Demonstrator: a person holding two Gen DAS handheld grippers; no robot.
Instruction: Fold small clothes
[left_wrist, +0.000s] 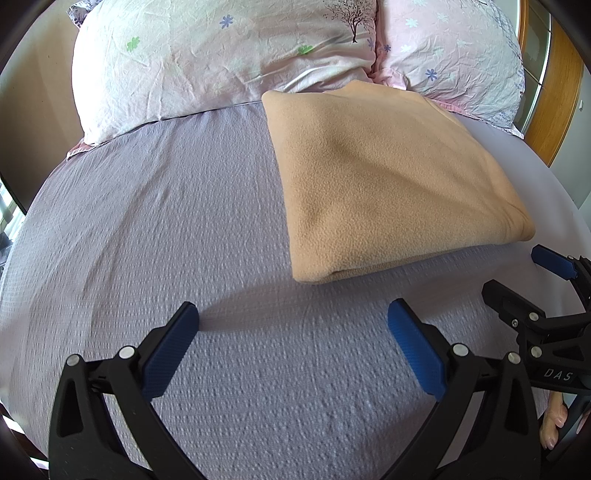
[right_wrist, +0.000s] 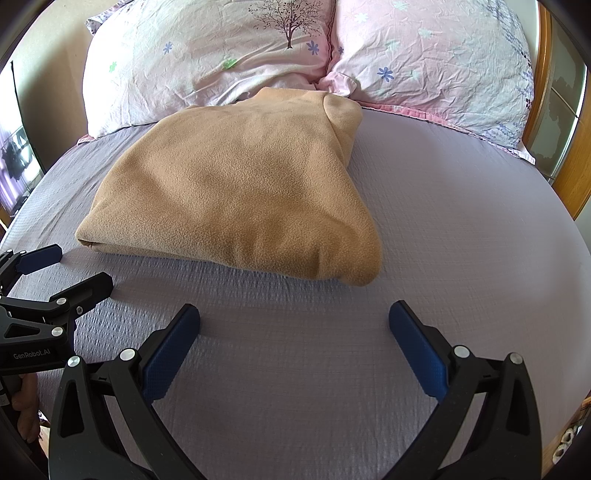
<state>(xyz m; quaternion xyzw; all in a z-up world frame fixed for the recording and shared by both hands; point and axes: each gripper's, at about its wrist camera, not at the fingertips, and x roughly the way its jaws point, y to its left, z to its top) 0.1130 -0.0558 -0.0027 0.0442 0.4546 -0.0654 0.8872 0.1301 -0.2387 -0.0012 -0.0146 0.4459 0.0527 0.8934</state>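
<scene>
A tan fleece garment (left_wrist: 388, 177) lies folded into a thick rectangle on the lilac bedsheet (left_wrist: 166, 221), its far edge against the pillows. It also shows in the right wrist view (right_wrist: 240, 192). My left gripper (left_wrist: 293, 325) is open and empty, above the sheet in front of the garment's near left corner. My right gripper (right_wrist: 293, 323) is open and empty, just in front of the garment's near edge. The right gripper shows at the left view's right edge (left_wrist: 517, 280), the left gripper at the right view's left edge (right_wrist: 70, 269).
Two floral pink pillows (left_wrist: 207, 59) (right_wrist: 436, 62) lie across the head of the bed. A wooden frame (left_wrist: 557, 85) stands at the far right. The sheet (right_wrist: 461, 229) spreads right of the garment.
</scene>
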